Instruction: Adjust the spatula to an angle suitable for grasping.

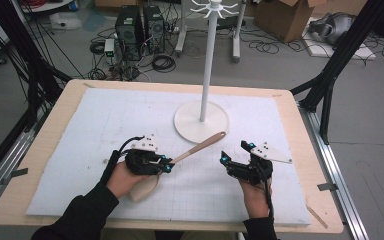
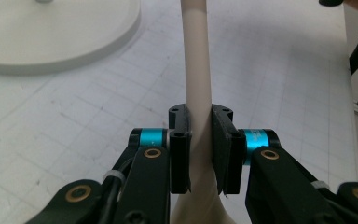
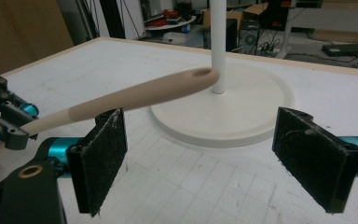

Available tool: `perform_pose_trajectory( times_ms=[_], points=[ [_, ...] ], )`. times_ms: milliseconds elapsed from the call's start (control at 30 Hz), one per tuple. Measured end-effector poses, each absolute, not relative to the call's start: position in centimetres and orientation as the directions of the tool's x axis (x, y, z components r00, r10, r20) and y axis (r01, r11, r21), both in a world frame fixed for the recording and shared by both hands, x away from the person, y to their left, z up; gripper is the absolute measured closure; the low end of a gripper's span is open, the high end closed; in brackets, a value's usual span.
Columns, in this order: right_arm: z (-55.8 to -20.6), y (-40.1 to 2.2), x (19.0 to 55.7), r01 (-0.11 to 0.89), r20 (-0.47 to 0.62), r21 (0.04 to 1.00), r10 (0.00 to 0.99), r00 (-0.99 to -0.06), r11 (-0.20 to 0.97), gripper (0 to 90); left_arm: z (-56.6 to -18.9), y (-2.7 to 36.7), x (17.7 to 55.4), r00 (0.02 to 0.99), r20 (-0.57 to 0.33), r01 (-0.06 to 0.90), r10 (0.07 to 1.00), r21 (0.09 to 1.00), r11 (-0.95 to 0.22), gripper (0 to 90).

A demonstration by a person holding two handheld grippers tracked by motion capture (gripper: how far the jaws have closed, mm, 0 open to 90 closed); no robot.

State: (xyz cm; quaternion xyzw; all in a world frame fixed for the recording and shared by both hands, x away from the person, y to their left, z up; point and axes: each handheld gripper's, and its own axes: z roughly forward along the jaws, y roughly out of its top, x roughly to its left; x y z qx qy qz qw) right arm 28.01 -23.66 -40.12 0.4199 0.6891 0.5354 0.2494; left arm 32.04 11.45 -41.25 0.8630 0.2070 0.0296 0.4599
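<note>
A long beige spoon-like utensil [image 1: 198, 147] with a tan handle end and a pale broad head [image 1: 144, 188] is held above the white mat. My left gripper [image 1: 168, 166] is shut on its pale neck [image 2: 198, 100], the handle pointing toward the white stand. In the right gripper view the handle [image 3: 135, 96] has a hole near its tip, close to the stand's pole [image 3: 218, 42]. My right gripper [image 1: 233, 155] stands open to the right of the handle, its pads [image 3: 101, 154] wide apart with nothing between them. The white hook stand [image 1: 203, 75] rises from a round base [image 1: 190, 127].
A white gridded mat [image 1: 105, 125] covers the wooden table [image 1: 50, 125]. The stand's hooks [image 1: 213, 7] spread out at the top. Beyond the table lie computer towers [image 1: 139, 25], cables and cardboard boxes [image 1: 285, 17] on the floor. Black frame struts [image 1: 330, 75] flank the table.
</note>
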Motion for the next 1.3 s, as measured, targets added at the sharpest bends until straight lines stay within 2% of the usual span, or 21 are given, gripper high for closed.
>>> perform_pose_trajectory(
  times_ms=[267, 533, 900, 1067, 1167, 1233, 1267, 1300],
  points=[
    [-40.2, -23.6, 28.1, 0.31, 0.101, 0.948, 0.846, -0.524, 0.079, 16.6, -42.2, 12.8, 31.9, 0.914, -0.146, 0.35, 0.378, 0.754, -0.555, 77.8],
    [-40.1, -23.6, 28.1, 0.311, 0.104, 0.947, 0.847, -0.522, 0.075, 16.6, -43.1, 12.3, 32.0, 0.915, -0.145, 0.366, 0.378, 0.693, -0.621, 77.8],
    [-40.2, -23.8, 28.0, 0.309, 0.107, 0.948, 0.849, -0.518, 0.069, 16.6, -43.0, 12.0, 32.3, 0.906, -0.164, 0.395, 0.391, 0.663, -0.636, 77.0],
    [-40.2, -23.9, 28.0, 0.306, 0.108, 0.95, 0.849, -0.517, 0.065, 16.6, -41.7, 12.8, 32.4, 0.895, -0.207, 0.413, 0.396, 0.721, -0.556, 60.5],
    [-40.2, -23.9, 27.9, 0.305, 0.111, 0.95, 0.849, -0.516, 0.061, 16.6, -40.9, 13.6, 32.4, 0.874, -0.217, 0.433, 0.435, 0.753, -0.495, 45.8],
    [-40.2, -24.0, 28.0, 0.3, 0.107, 0.952, 0.85, -0.516, 0.063, 16.5, -40.7, 14.0, 32.4, 0.868, -0.225, 0.437, 0.443, 0.769, -0.466, 43.5],
    [-40.1, -24.0, 27.8, 0.306, 0.113, 0.95, 0.851, -0.512, 0.057, 16.6, -40.2, 14.9, 32.4, 0.858, -0.232, 0.439, 0.459, 0.795, -0.419, 36.4],
    [-40.1, -24.0, 27.8, 0.306, 0.114, 0.951, 0.852, -0.511, 0.056, 16.6, -39.9, 15.4, 32.5, 0.854, -0.232, 0.435, 0.465, 0.809, -0.395, 32.9]
  ],
)
